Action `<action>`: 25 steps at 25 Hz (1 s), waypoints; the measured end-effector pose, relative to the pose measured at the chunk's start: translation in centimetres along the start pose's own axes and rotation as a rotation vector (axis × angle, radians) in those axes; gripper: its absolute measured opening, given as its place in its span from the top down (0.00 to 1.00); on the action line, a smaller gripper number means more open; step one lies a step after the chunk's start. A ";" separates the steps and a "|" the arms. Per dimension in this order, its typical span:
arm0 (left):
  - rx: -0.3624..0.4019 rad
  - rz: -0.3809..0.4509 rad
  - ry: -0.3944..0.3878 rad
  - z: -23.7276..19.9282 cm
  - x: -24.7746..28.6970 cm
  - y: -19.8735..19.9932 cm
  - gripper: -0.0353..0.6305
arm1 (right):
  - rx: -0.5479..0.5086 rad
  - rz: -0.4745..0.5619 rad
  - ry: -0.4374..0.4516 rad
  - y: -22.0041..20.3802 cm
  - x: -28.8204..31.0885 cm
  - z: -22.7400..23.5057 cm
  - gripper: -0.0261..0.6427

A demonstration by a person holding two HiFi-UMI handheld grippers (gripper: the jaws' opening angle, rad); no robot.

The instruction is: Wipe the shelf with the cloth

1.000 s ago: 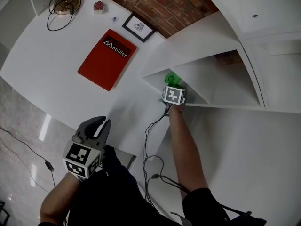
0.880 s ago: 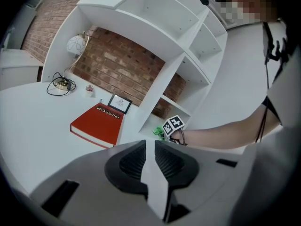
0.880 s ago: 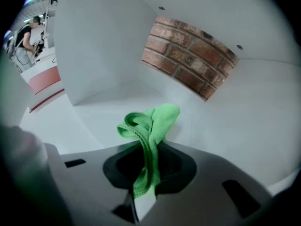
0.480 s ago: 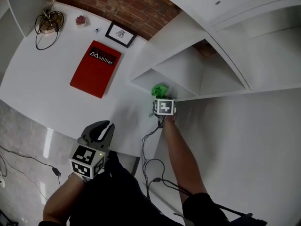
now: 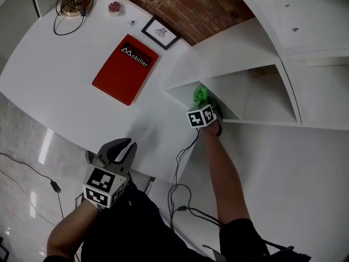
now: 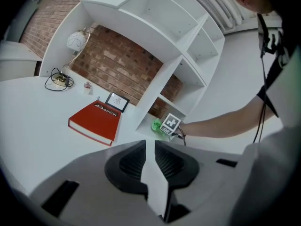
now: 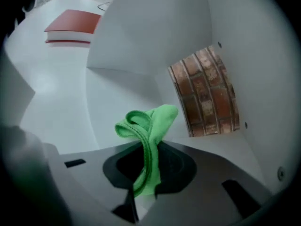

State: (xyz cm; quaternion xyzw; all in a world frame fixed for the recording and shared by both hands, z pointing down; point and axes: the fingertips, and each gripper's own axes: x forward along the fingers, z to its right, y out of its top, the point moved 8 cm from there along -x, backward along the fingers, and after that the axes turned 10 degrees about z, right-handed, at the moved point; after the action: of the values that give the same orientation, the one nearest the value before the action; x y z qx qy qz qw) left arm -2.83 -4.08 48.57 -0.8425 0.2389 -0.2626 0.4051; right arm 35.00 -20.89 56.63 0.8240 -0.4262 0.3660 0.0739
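My right gripper (image 5: 203,106) is shut on a bunched green cloth (image 5: 199,94), at the front left corner of the lowest white shelf compartment (image 5: 248,100). In the right gripper view the cloth (image 7: 147,124) stands up from between the jaws over the shelf floor (image 7: 120,100), with a brick back wall beyond. My left gripper (image 5: 121,147) hangs at the desk's near edge, away from the shelf. Its jaws stand open by a narrow gap with nothing between them (image 6: 149,150). The left gripper view shows the cloth (image 6: 155,125) and the right arm from afar.
A red book (image 5: 125,69) lies on the white desk (image 5: 65,75), left of the shelf. A framed picture (image 5: 161,31), a small plant (image 5: 114,6) and a lamp base with a black cord (image 5: 72,5) stand by the brick wall. A cable (image 5: 177,165) hangs from the right gripper.
My right gripper has pushed the cloth from the shelf's front edge back in over its corner. The left gripper's jaws look a little wider apart. The head view has shifted.
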 end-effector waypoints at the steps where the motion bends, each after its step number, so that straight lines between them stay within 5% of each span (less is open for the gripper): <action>1: -0.005 -0.002 0.012 -0.3 -0.4 -0.5 0.86 | 0.023 -0.033 -0.004 0.2 0.8 0.4 0.88; 4: -0.016 -0.002 0.054 -1.0 -1.7 -1.8 0.86 | 0.080 -0.115 -0.026 0.9 2.9 1.4 0.88; 10: -0.025 0.018 0.118 -1.9 -2.8 -2.9 0.86 | -0.006 -0.179 -0.089 2.0 6.6 1.8 0.88; 16: -0.047 0.032 0.170 -3.0 -3.7 -3.6 0.86 | 0.018 -0.252 -0.072 1.1 8.5 1.4 0.88; 25: -0.016 0.043 0.097 -0.4 -2.9 -2.0 0.86 | 0.148 -0.297 0.050 -0.3 6.4 -0.7 0.88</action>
State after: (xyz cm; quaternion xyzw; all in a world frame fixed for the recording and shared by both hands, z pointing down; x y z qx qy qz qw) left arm -4.88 -1.44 49.68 -0.8268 0.2783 -0.2924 0.3918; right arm 37.17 -24.57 61.41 0.8718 -0.2693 0.4019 0.0767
